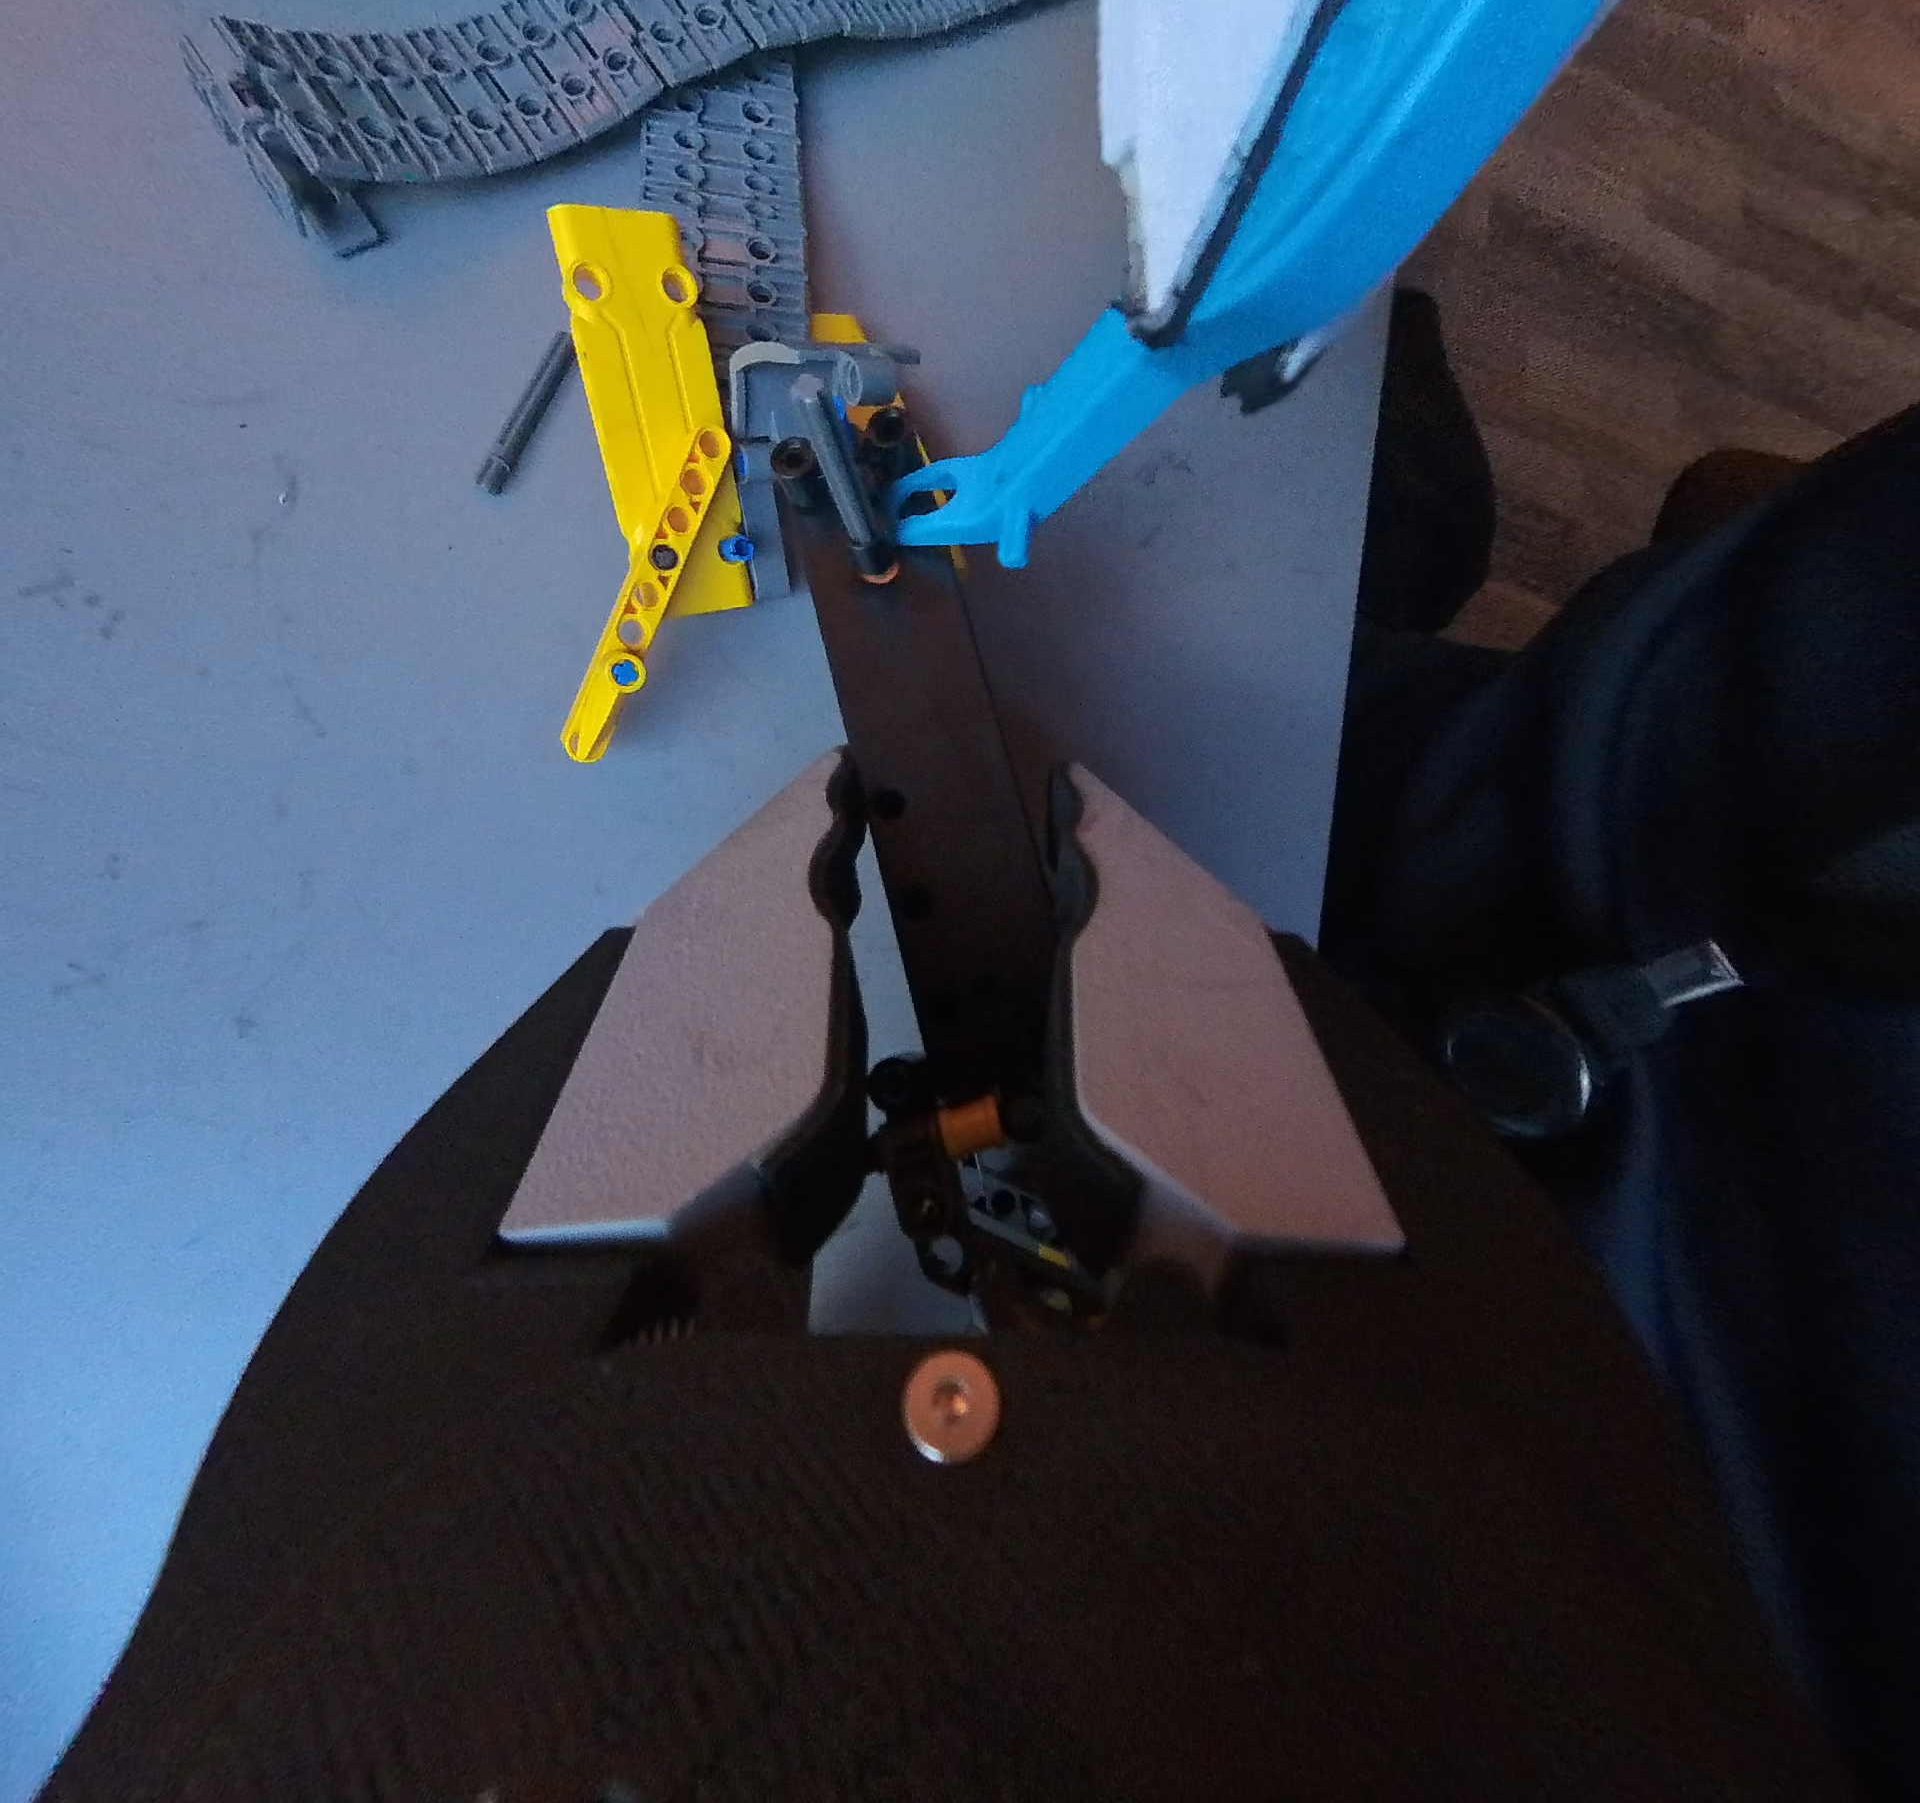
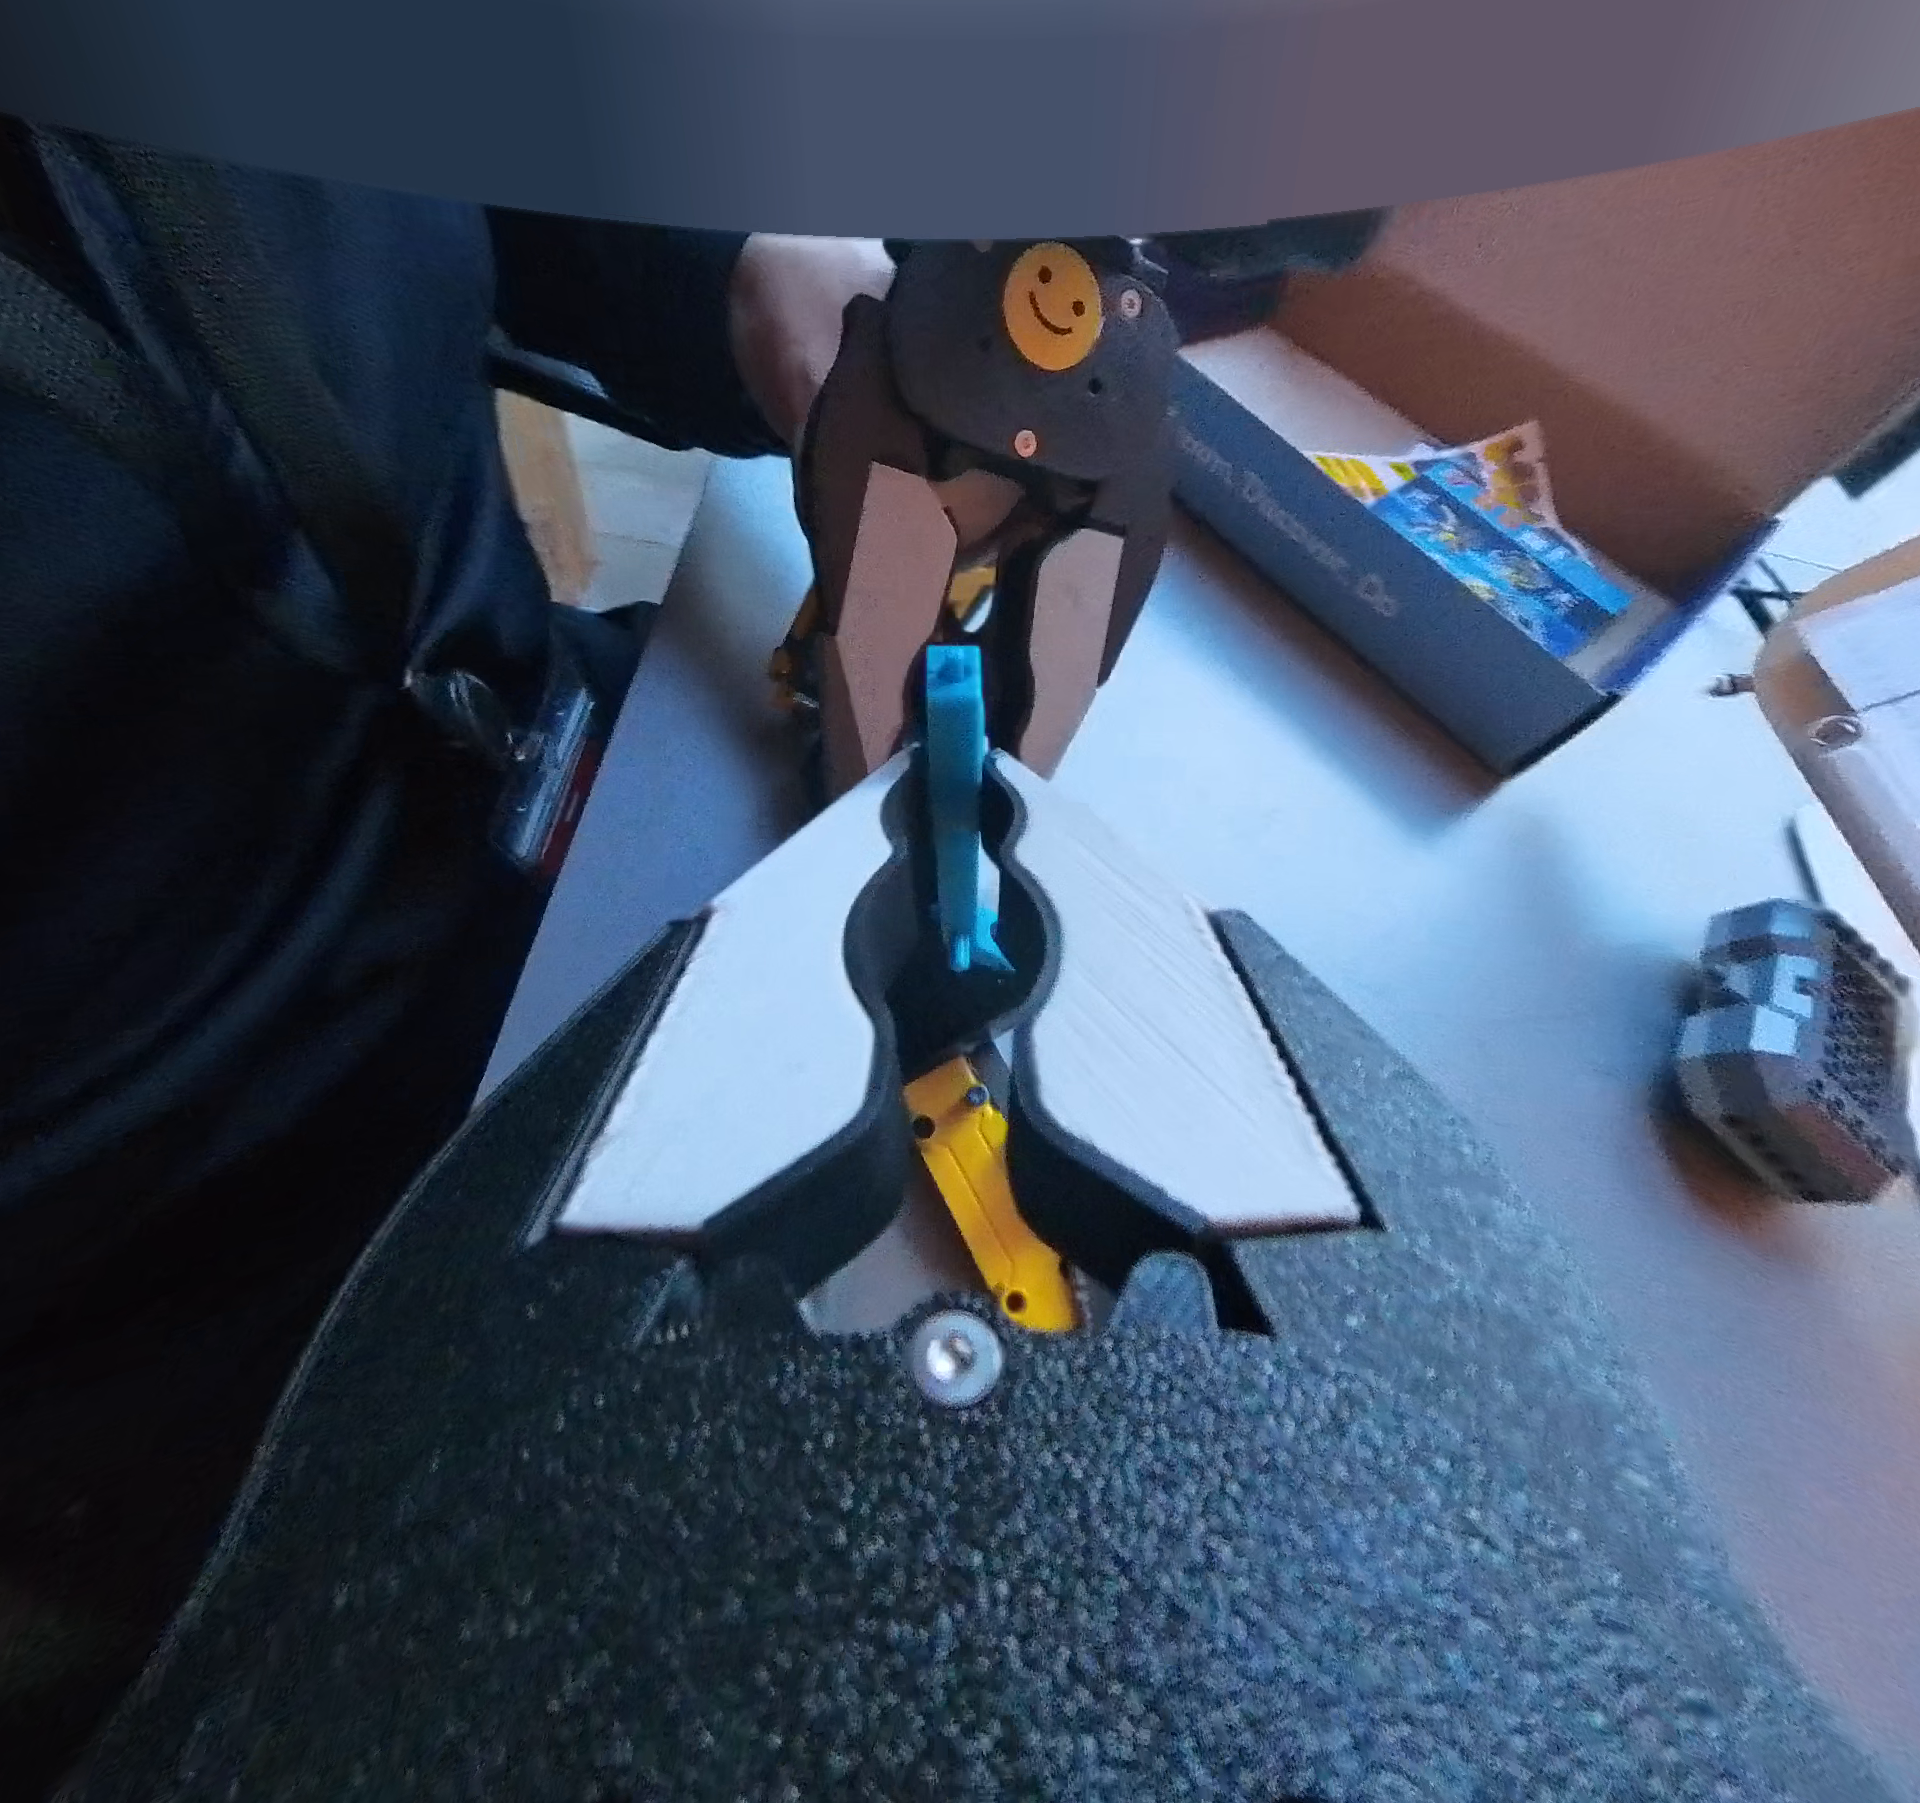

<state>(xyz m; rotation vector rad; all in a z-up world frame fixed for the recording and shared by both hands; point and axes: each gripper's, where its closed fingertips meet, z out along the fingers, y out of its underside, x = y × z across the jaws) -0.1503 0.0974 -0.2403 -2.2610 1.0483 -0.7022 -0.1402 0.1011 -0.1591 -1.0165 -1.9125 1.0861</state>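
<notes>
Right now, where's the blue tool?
In the right wrist view the blue tool sits clamped in the right hand-held gripper; in the left wrist view its tip touches the black beam beside the yellow panel.

Glossy yellow plastic panel [image 1: 644, 403]; matt grey table [image 1: 260, 818].

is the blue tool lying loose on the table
No, the blue tool is clamped between the fingers of the right gripper, its forked tip against the black beam that the left gripper holds.

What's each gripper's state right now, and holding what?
Left gripper: shut on the long black beam of the brick assembly.
Right gripper: shut on the blue tool.
</notes>
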